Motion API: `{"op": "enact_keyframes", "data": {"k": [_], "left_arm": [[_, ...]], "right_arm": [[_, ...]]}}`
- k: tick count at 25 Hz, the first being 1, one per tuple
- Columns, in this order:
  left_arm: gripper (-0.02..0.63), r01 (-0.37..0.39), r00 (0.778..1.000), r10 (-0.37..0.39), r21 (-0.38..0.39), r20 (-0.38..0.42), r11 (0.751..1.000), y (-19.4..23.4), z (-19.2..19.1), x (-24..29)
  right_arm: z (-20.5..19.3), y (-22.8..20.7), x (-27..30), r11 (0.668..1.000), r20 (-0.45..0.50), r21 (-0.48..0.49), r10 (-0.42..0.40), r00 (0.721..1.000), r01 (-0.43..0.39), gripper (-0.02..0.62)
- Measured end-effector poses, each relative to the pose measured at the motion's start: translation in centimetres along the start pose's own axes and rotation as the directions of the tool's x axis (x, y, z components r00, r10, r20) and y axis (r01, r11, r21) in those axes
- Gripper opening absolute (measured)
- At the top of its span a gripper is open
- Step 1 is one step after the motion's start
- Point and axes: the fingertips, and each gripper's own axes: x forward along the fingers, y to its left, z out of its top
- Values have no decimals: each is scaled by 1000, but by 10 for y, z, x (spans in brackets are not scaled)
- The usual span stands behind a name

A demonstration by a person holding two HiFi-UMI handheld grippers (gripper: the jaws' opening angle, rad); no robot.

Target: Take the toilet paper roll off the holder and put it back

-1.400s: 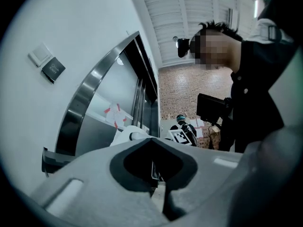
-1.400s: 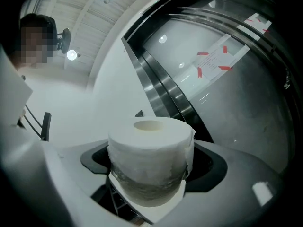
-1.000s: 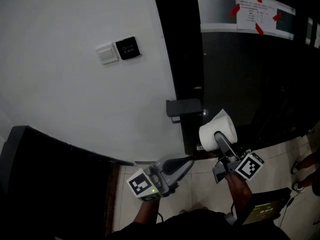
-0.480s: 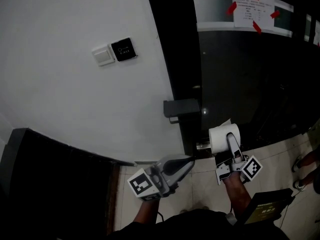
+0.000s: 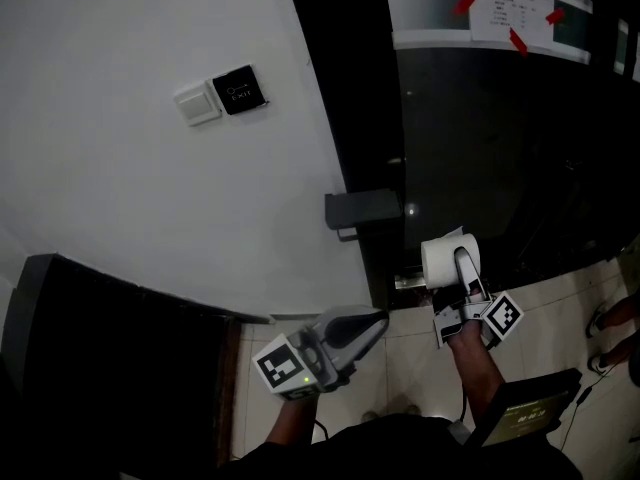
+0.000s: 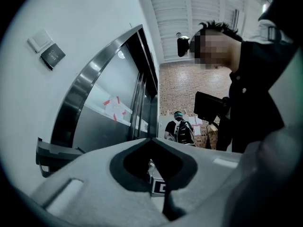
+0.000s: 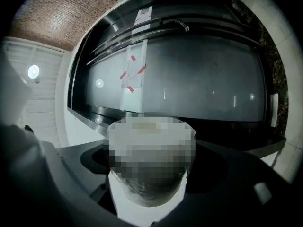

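A white toilet paper roll (image 5: 445, 258) hangs in the air in front of the dark glass door, held between the jaws of my right gripper (image 5: 462, 265), which is shut on it. The grey holder (image 5: 362, 211) is fixed at the edge of the white wall, up and to the left of the roll, and carries nothing. In the right gripper view the roll (image 7: 144, 211) fills the space between the jaws of the right gripper (image 7: 151, 155). My left gripper (image 5: 377, 319) is lower at the centre, shut and holding nothing, its tips pointing up at the holder (image 6: 52, 152).
A white switch (image 5: 192, 105) and a black panel (image 5: 238, 90) sit on the white wall. A paper sheet (image 5: 505, 3) is taped with red tape to the glass door. A black cabinet (image 5: 90, 368) stands at lower left. Other people's feet (image 5: 610, 323) are on the tiled floor at right.
The right gripper has carried the roll a little to the right, away from the holder, and turned it more upright. The left gripper has stayed in place.
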Motion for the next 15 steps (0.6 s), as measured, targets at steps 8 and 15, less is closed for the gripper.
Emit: {"op": "enact_keyframes", "data": {"k": [8, 15], "left_arm": [[0, -40, 999, 40, -22, -7, 999, 21, -8, -2], [0, -99, 995, 99, -32, -6, 995, 42, -9, -17]], "right_arm": [[23, -72, 61, 994, 20, 16, -106, 994, 106, 440], [16, -107, 103, 988, 2, 24, -155, 988, 155, 440]]}}
